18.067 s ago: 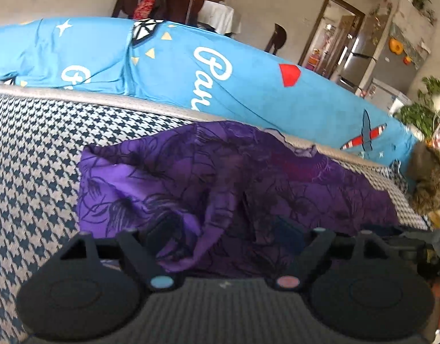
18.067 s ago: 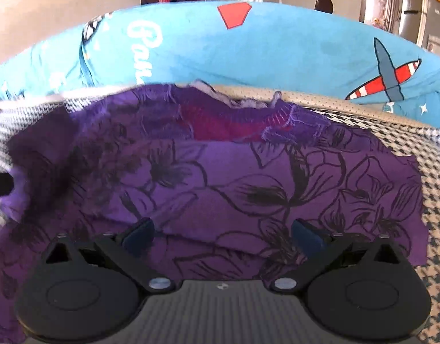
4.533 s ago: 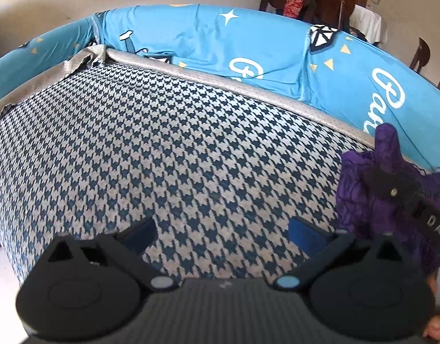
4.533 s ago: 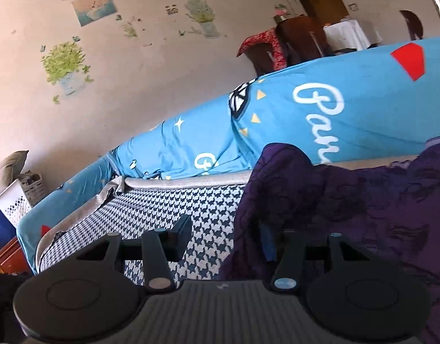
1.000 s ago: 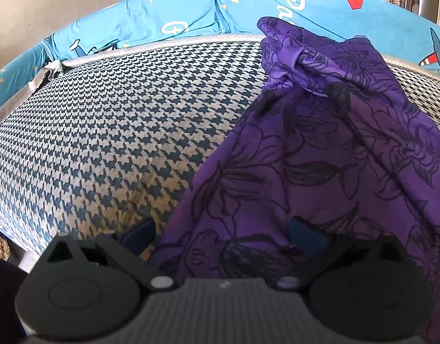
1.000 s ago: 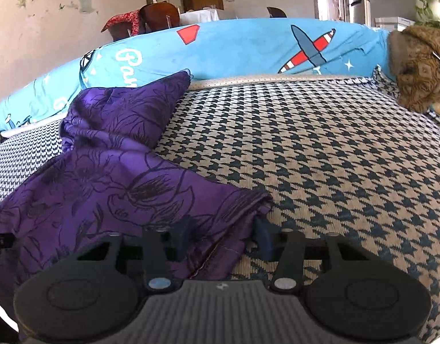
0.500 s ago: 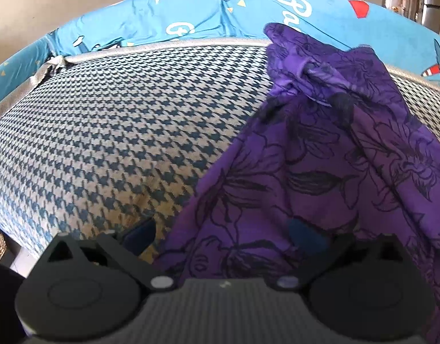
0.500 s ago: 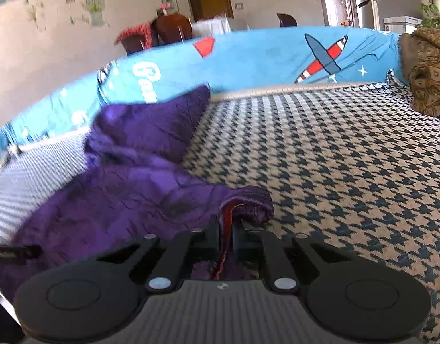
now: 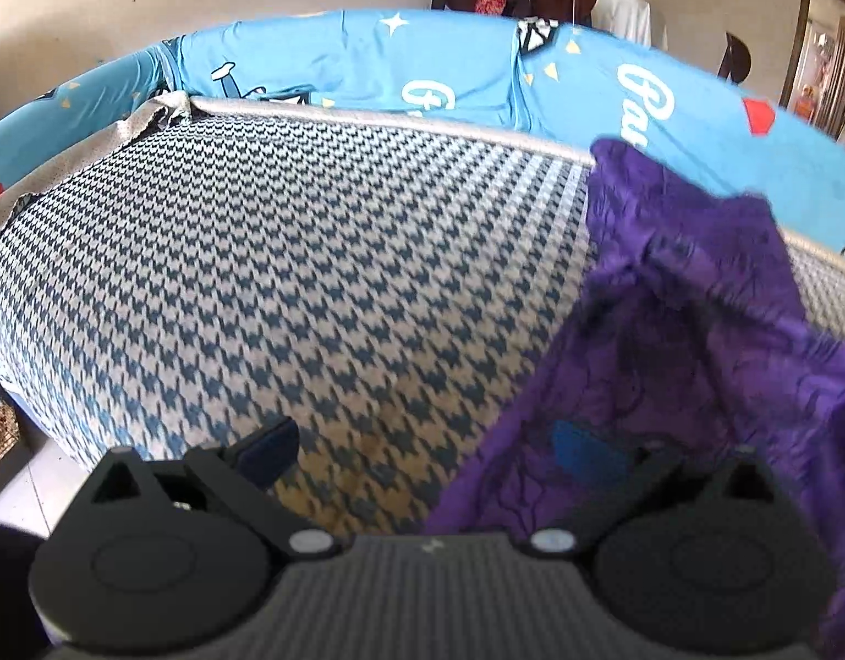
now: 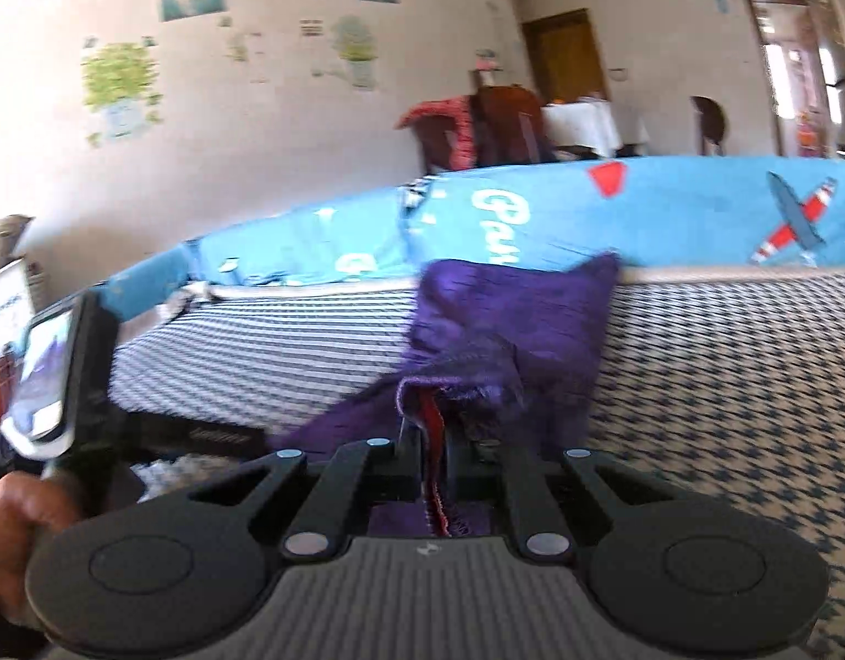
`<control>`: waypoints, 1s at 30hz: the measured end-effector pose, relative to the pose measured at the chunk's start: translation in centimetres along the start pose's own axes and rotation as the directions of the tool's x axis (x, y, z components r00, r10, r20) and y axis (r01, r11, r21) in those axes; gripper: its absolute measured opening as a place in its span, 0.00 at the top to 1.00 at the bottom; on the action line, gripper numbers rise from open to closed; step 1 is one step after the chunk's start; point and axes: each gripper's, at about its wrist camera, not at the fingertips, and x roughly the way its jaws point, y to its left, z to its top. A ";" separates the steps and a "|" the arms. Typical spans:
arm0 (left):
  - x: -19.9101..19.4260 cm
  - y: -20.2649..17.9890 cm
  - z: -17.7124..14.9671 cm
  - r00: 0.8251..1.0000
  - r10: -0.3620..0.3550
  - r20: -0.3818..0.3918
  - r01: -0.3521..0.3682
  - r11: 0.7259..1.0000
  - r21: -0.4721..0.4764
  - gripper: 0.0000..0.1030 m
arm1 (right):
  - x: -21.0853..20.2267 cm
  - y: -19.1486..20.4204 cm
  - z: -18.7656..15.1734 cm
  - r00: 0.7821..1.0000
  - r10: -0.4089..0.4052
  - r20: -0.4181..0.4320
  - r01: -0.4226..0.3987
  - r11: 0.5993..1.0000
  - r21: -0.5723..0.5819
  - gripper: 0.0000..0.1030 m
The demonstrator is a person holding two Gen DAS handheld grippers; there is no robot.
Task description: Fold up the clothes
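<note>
In the right wrist view we see the right gripper (image 10: 434, 459) with its fingers pressed together on a bunched edge of the purple garment (image 10: 510, 330), a red-stitched hem (image 10: 436, 495) standing upright between the pads. From this pinch the cloth runs away across the houndstooth seat cover (image 10: 725, 374) to a wider flap that lies near the seat's far edge, just before the blue printed backrest cover (image 10: 670, 209). At the left edge of the same view a person's hand (image 10: 15, 522) holds the handle of the other tool, on which a phone-like screen (image 10: 43, 374) is mounted.

In the left wrist view we see the left gripper (image 9: 422, 451) with its fingers spread wide. The left finger (image 9: 268, 448) hangs over bare houndstooth fabric (image 9: 257, 275); the right finger (image 9: 582, 451) is set against the purple garment (image 9: 697, 341), whose floral line pattern is blurred. Here the garment fills the right half of the frame, its near edge falling between the fingers, and its far corner reaching toward the blue cover (image 9: 422, 66). We cannot tell whether the fingers touch the cloth.

Behind the sofa, we note dark wooden chairs (image 10: 499, 126) draped in red cloth, and wall stickers (image 10: 120, 77)
</note>
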 end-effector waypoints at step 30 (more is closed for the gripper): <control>-4.2 5.8 2.2 0.984 -0.123 0.132 0.136 0.986 -0.092 0.00 | 11.8 11.1 -6.4 0.897 0.262 -0.356 -0.338 0.925 -0.172 0.77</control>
